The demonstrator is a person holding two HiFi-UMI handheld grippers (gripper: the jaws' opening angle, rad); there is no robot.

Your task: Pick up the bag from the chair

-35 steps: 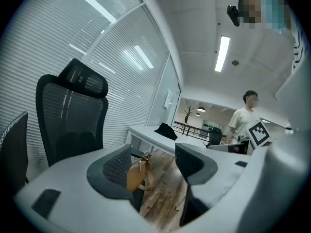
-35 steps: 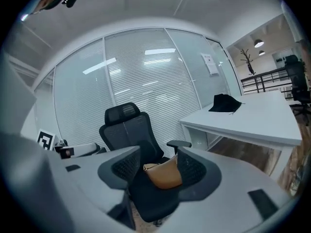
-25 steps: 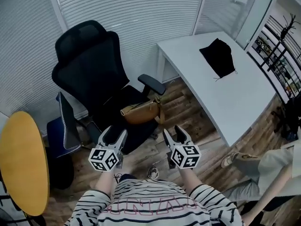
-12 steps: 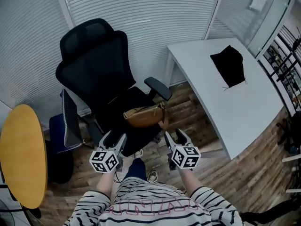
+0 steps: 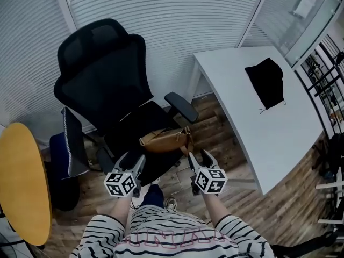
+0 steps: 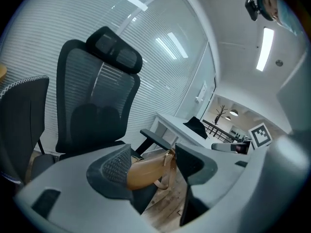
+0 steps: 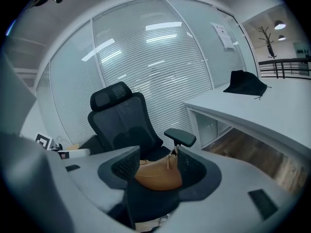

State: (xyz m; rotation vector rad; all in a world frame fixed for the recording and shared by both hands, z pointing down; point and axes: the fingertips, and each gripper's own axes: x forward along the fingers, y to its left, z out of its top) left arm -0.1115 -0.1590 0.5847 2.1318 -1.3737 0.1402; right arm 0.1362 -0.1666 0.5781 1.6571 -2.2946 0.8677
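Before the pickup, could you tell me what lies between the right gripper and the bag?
Only the chair's seat edge; in the right gripper view the bag shows unobstructed beyond the right gripper's open fingers.

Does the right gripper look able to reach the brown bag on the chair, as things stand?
Probably yes: the right gripper, jaws open, points at the bag with nothing between; the armrest stands beyond it.

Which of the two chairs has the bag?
The tall black office chair with the headrest: the tan bag lies on its seat. The smaller chair to its left shows no bag.
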